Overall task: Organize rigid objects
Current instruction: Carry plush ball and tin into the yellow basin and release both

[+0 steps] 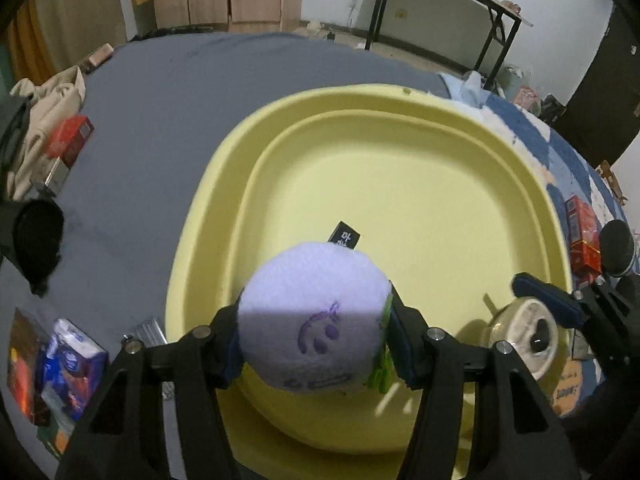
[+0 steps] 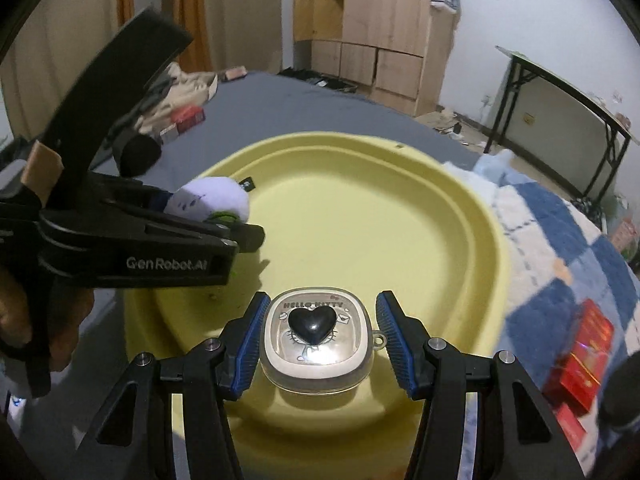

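1. A pale lilac plush ball (image 1: 316, 316) with a purple smiley face drawn on it is clamped between the fingers of the left gripper (image 1: 316, 340), which are parted only as wide as the ball; a green tag shows at its 4 o'clock edge.
2. A clear, rounded case (image 2: 318, 340) printed "HELLO KITTY", with a black heart on its lid, is gripped between the blue pads of the right gripper (image 2: 318, 340), whose jaws are closed against its sides.
3. Both grippers are pointed steeply downward over a yellow basin (image 1: 420, 184), both objects being held above its lower part.
4. In the right wrist view, the left gripper is seen at 9 o'clock, held by a hand (image 2: 24, 320).
5. A small black label (image 1: 345, 235) lies inside the basin at 12 o'clock from the ball.
6. The basin rests on a grey sheet (image 1: 160, 100); red boxes (image 1: 582, 236) lie at its 3 o'clock.
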Tool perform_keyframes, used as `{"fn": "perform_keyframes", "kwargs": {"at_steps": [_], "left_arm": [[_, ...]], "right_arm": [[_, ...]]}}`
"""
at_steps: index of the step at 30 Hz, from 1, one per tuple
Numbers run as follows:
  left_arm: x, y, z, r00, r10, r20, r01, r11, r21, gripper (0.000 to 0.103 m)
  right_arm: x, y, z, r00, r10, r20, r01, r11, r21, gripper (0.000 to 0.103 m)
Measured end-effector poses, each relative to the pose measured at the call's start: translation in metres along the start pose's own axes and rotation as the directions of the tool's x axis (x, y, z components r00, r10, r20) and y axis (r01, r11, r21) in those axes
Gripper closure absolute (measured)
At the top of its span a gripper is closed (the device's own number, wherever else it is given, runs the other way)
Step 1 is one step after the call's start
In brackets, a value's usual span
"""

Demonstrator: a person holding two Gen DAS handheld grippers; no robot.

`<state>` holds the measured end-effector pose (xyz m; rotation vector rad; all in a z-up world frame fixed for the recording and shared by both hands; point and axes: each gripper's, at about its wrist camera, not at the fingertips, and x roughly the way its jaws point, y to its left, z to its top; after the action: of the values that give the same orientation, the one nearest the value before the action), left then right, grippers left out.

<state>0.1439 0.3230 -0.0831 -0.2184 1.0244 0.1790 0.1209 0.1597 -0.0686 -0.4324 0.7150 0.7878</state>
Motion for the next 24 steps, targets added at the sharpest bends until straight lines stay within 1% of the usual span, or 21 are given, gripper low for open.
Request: {"fn": "perform_keyframes", "kwargs": {"at_steps": [2,3,4,5,6,8,9,11,13,14,15,16,17,18,19,21,22,24], "left_arm": [[0.002,-0.005,-0.001,1.0,-0.007,0.001,0.007,1.0,0.03,0.041],[0.003,-0.005,-0.002,1.0,-0.019,-0.009,0.019,0.999,0.029,0.041],[0.007,-0.005,-0.003,0.999,-0.032,-0.019,0.032,0.999,0.022,0.041],[0.011,-0.006,-0.005,0.999,-0.028,-0.032,0.029,0.999,0.02,0.04],[0.012,-0.008,-0.006,1.0,-0.014,-0.028,0.014,0.999,0.034,0.04],[0.013,-0.013,-0.008,1.0,-0.003,-0.024,0.005,0.997,0.075,0.034],[0.013,-0.014,-0.008,1.0,-0.004,-0.023,0.006,0.997,0.077,0.033],[0.014,-0.013,-0.006,0.999,-0.012,-0.032,0.014,0.998,0.056,0.029],[0.012,-0.01,-0.003,0.999,-0.014,-0.046,0.014,1.0,0.012,0.026],[0.006,-0.006,-0.001,0.999,-0.016,-0.042,0.015,0.999,-0.031,0.026],[-0.001,-0.004,0.001,0.999,-0.013,-0.034,0.012,0.998,-0.057,0.025],[-0.011,-0.004,0.002,1.0,-0.008,-0.015,0.006,0.997,-0.074,0.021],[-0.028,-0.006,0.005,1.0,0.0,0.03,0.003,0.997,-0.076,0.015],[-0.044,-0.01,0.007,0.997,0.001,0.08,0.004,0.997,-0.074,0.011],[-0.063,-0.016,0.009,0.991,-0.005,0.131,0.014,0.997,-0.071,0.001],[-0.092,-0.03,0.01,0.981,-0.036,0.192,0.049,0.997,-0.063,0.0],[-0.103,-0.038,0.011,0.976,-0.056,0.21,0.069,0.996,-0.054,0.0],[-0.13,-0.066,0.009,0.961,-0.124,0.248,0.13,0.991,-0.01,0.0]], "right_arm": [[0.013,0.004,-0.001,1.0,0.004,-0.031,-0.004,1.0,-0.014,0.049],[0.031,-0.002,0.0,0.998,-0.007,-0.062,0.006,1.0,-0.018,0.049],[0.04,-0.002,0.0,0.996,-0.012,-0.087,0.011,1.0,-0.022,0.049],[0.045,-0.001,0.0,0.996,-0.018,-0.089,0.015,0.999,-0.036,0.049],[0.049,0.003,0.001,0.996,-0.025,-0.088,0.02,0.998,-0.054,0.049],[0.054,0.005,0.004,0.997,-0.023,-0.079,0.019,0.998,-0.052,0.048],[0.051,0.005,0.005,0.997,-0.019,-0.077,0.015,0.999,-0.042,0.048],[0.053,0.006,0.007,0.997,-0.019,-0.073,0.016,0.999,-0.039,0.048],[0.052,0.01,0.008,0.997,-0.008,-0.08,0.005,0.999,-0.039,0.045],[0.048,0.012,0.01,0.997,0.005,-0.072,-0.008,0.999,-0.036,0.036],[0.039,0.012,0.011,0.999,0.005,-0.054,-0.006,0.999,-0.033,0.017],[0.028,0.011,0.01,0.999,-0.002,-0.032,0.002,1.0,-0.026,0.007],[0.017,0.01,0.009,1.0,-0.004,-0.01,0.004,1.0,-0.014,0.001],[0.005,0.008,0.011,1.0,0.007,0.015,-0.007,1.0,0.005,0.001],[-0.008,0.006,0.012,0.999,0.01,0.039,-0.011,1.0,0.027,0.001],[-0.036,-0.003,0.012,0.997,-0.017,0.079,0.011,0.996,0.083,0.001],[-0.052,-0.01,0.009,0.995,-0.028,0.096,0.017,0.993,0.115,0.001],[-0.087,-0.026,0.003,0.989,-0.067,0.13,0.043,0.983,0.176,0.0]]}}
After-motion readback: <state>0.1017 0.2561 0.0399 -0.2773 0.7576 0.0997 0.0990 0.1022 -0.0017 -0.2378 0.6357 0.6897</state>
